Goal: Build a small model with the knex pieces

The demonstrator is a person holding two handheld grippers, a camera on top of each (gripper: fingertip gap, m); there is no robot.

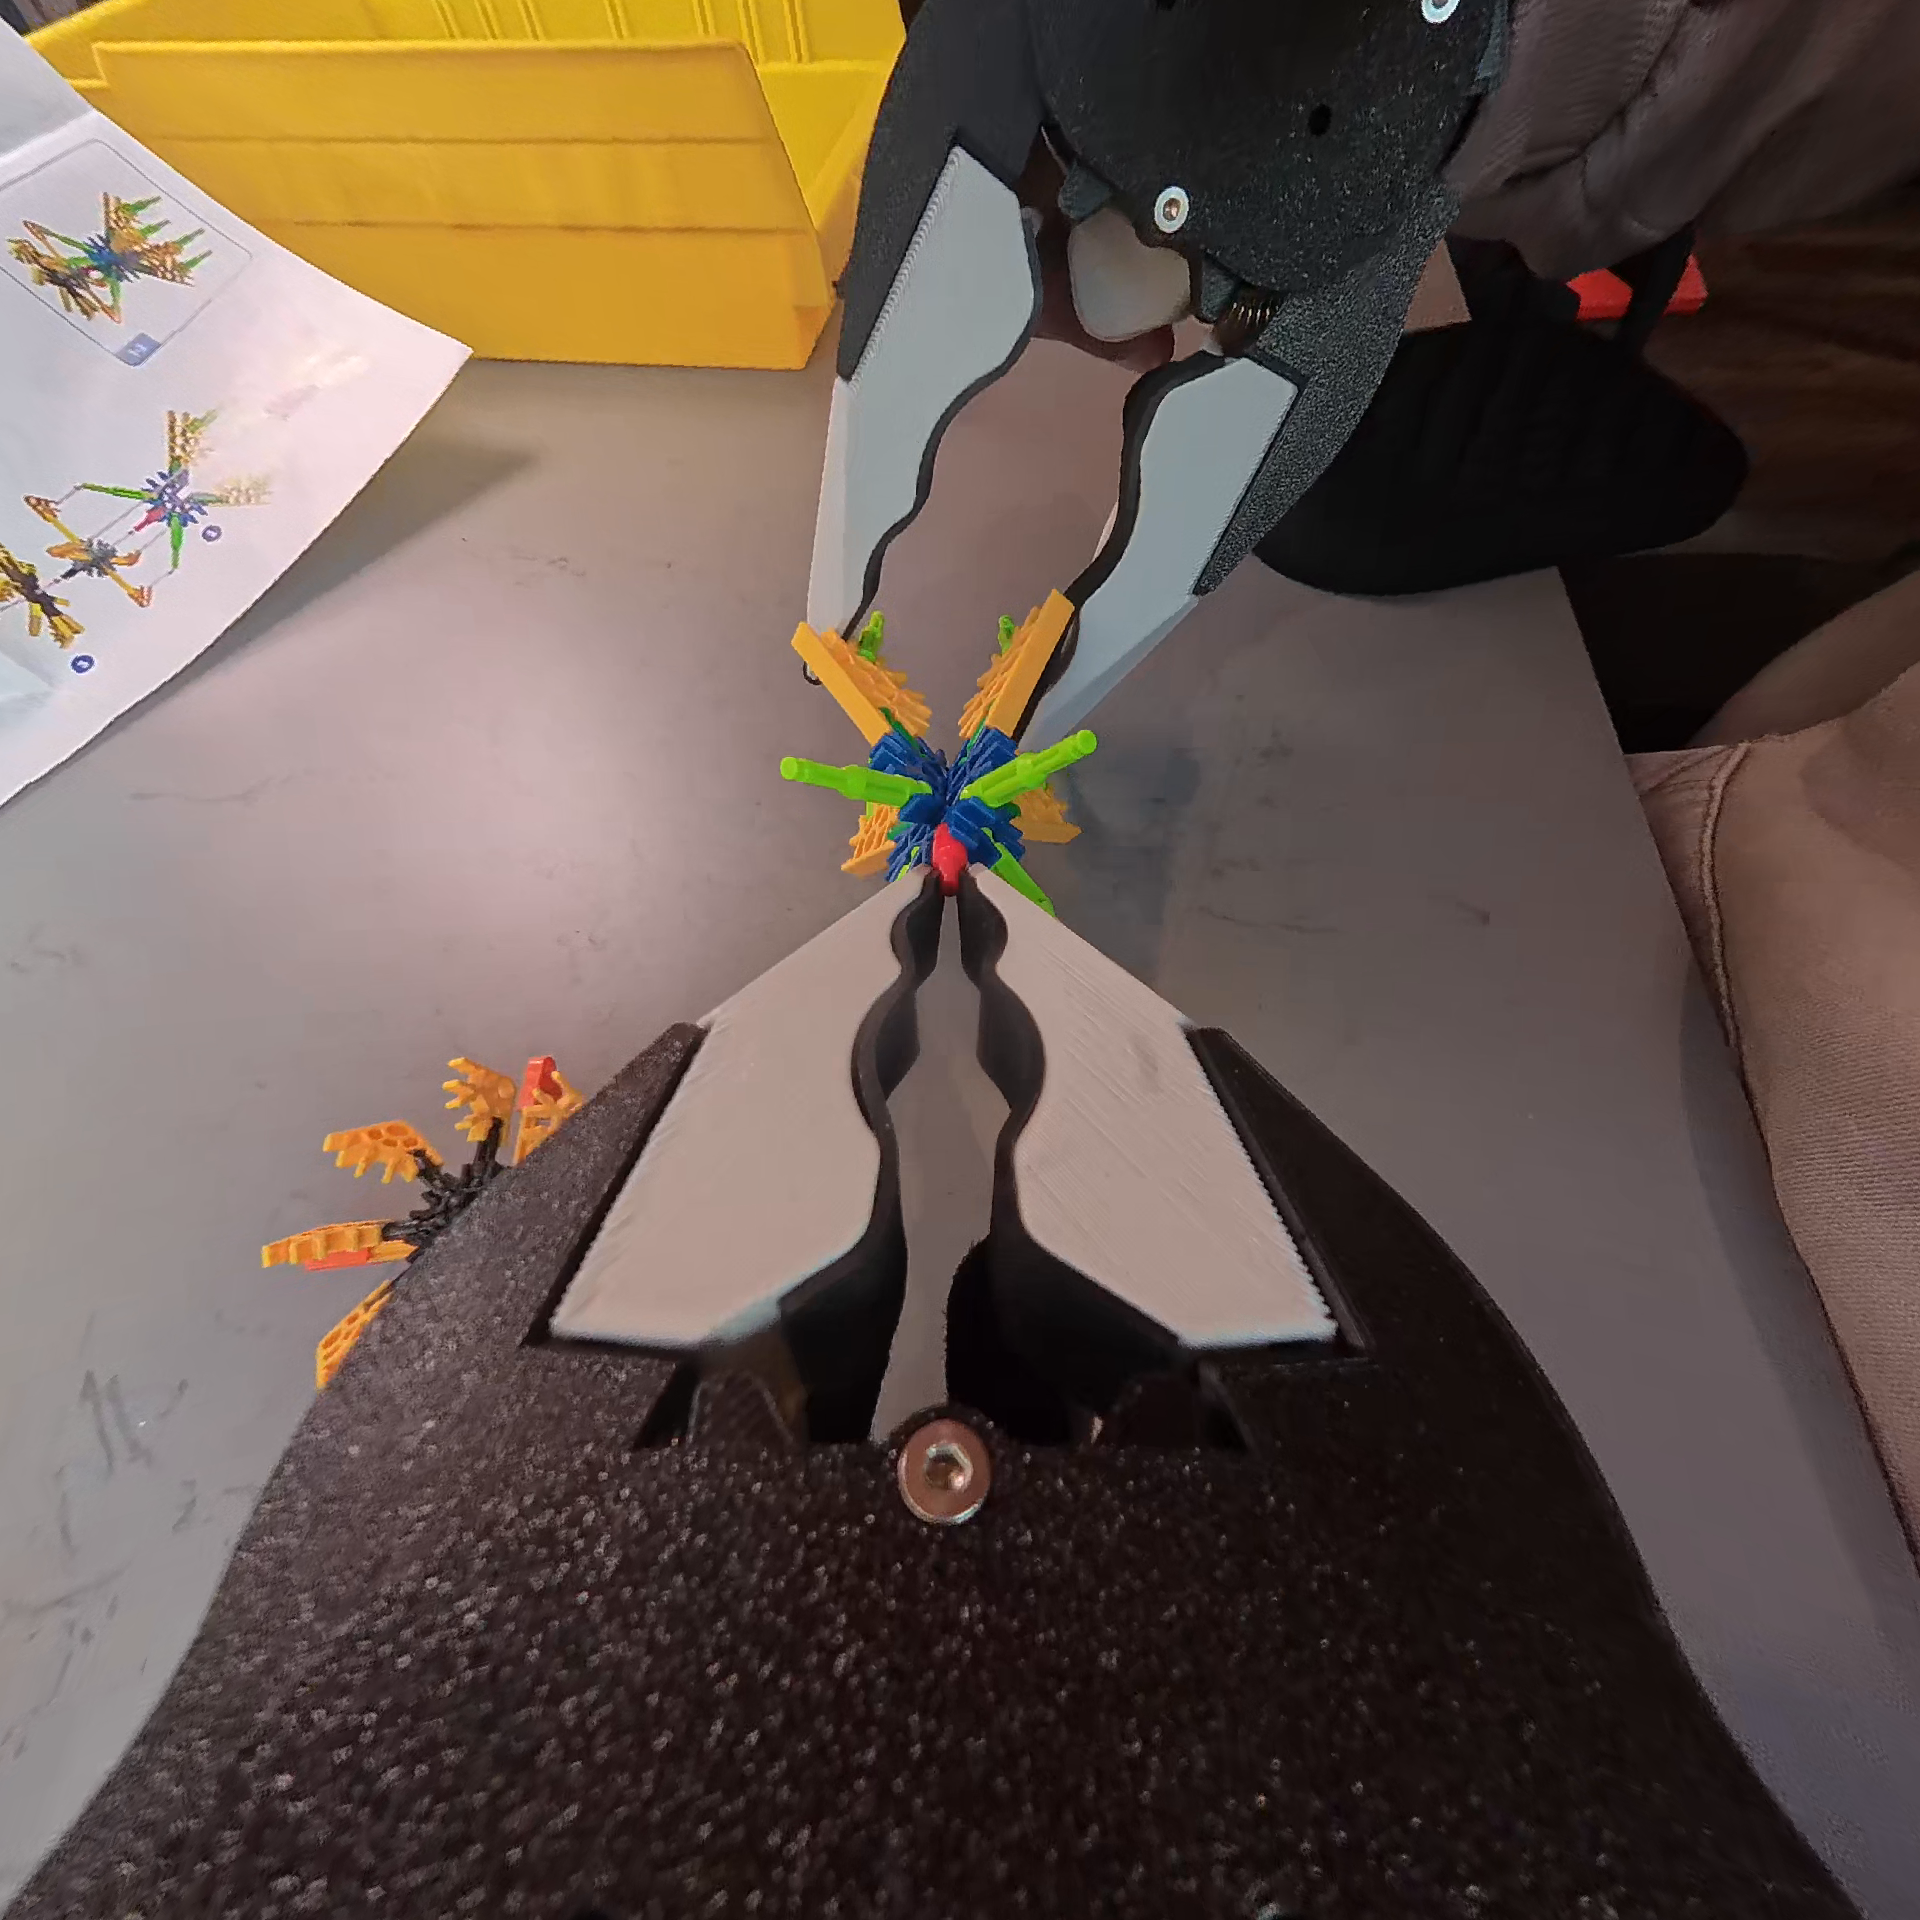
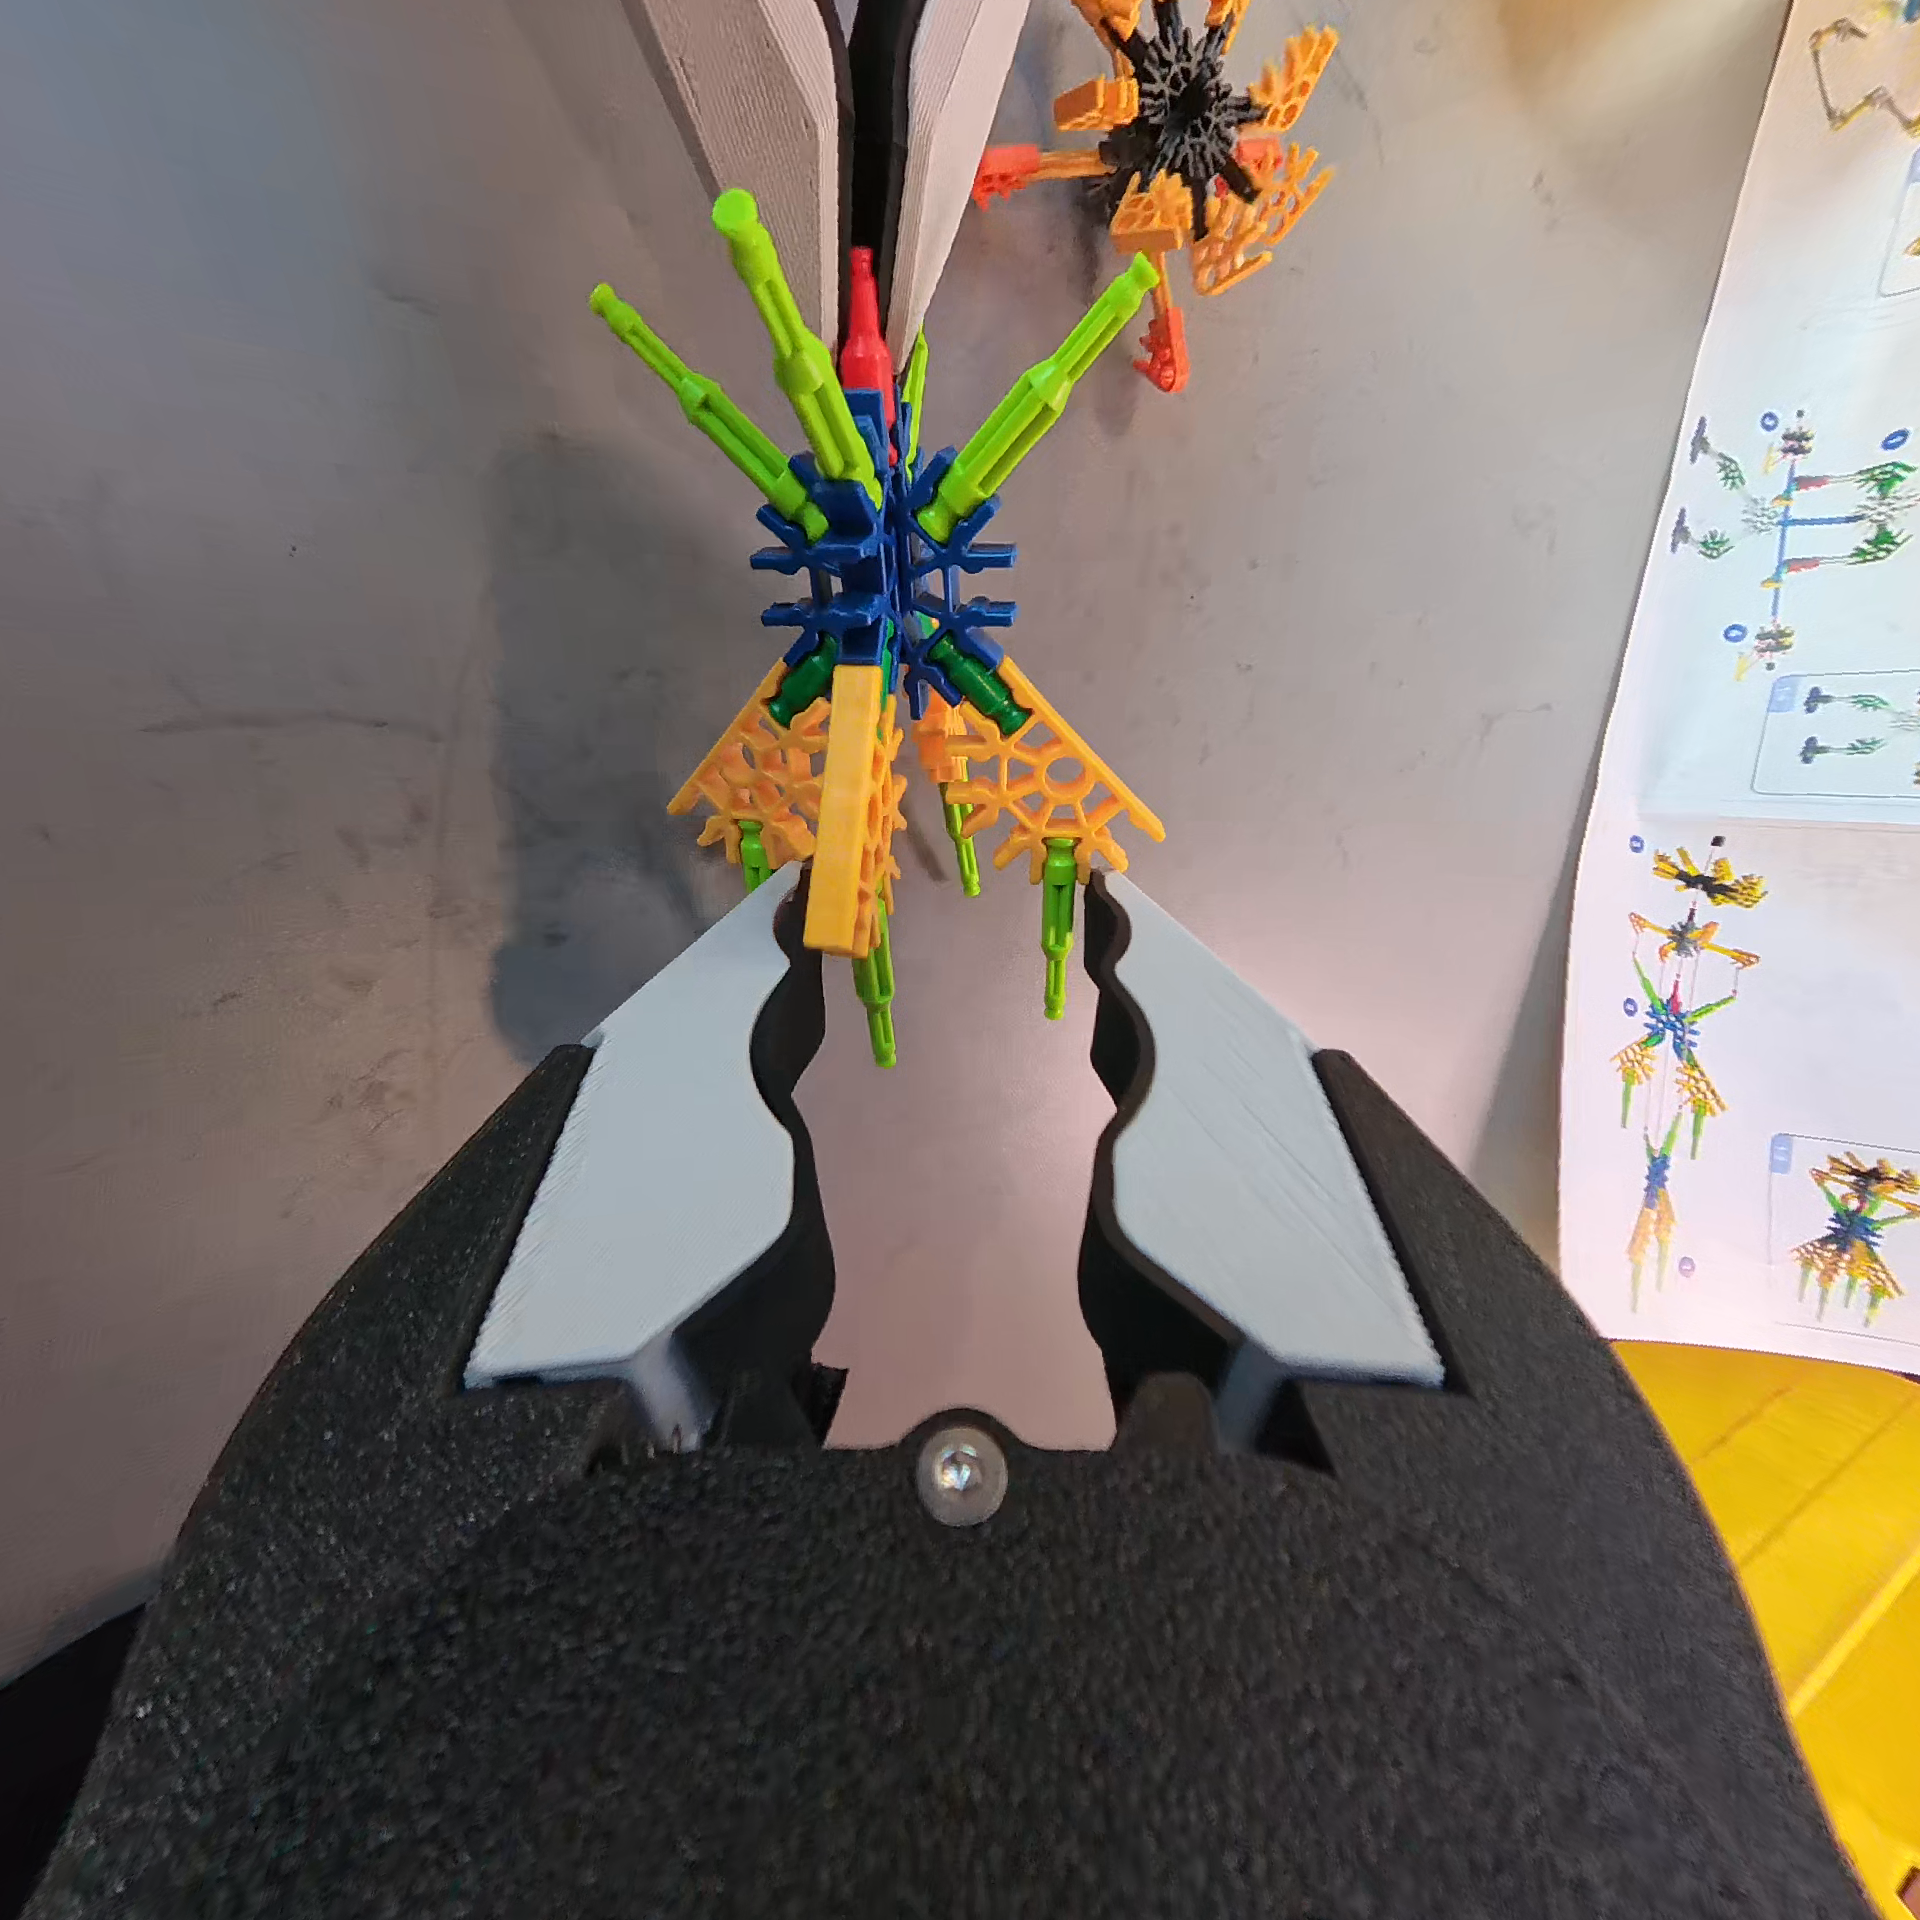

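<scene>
Grey table (image 1: 520, 831): scuffed and matte, it carries everything; its right edge shows in the left wrist view, the other edges are cut off by the frame.
Left gripper (image 1: 948, 894): fingers nearly closed, pinching the red rod (image 1: 948, 852) at their tips; how much of the rod lies between them is hidden.
Red rod: plugged into the blue hub of the model (image 1: 940, 790); only its end shows in the left wrist view, and in the right wrist view (image 2: 862, 343) it runs up into the narrow gap of the left fingers.
Model: blue snowflake connectors at the centre, light green rods fanning out, orange lattice pieces toward the right gripper; held between the two grippers, and whether it touches the table cannot be told.
Right gripper (image 2: 940, 894): fingers apart with a clear gap, their tips against or just beside the orange pieces and green rod ends; a firm hold cannot be confirmed.
Second model (image 1: 416, 1174): orange pieces on a black hub, lying on the table, partly hidden behind the left gripper body.
Instruction sheet (image 1: 156, 468): white, with pictured build steps, lying beside the yellow bin (image 1: 468, 187), cut off at the frame.
Person: a brown sleeve (image 1: 1714, 125) behind the right gripper, mostly out of frame.
</scene>
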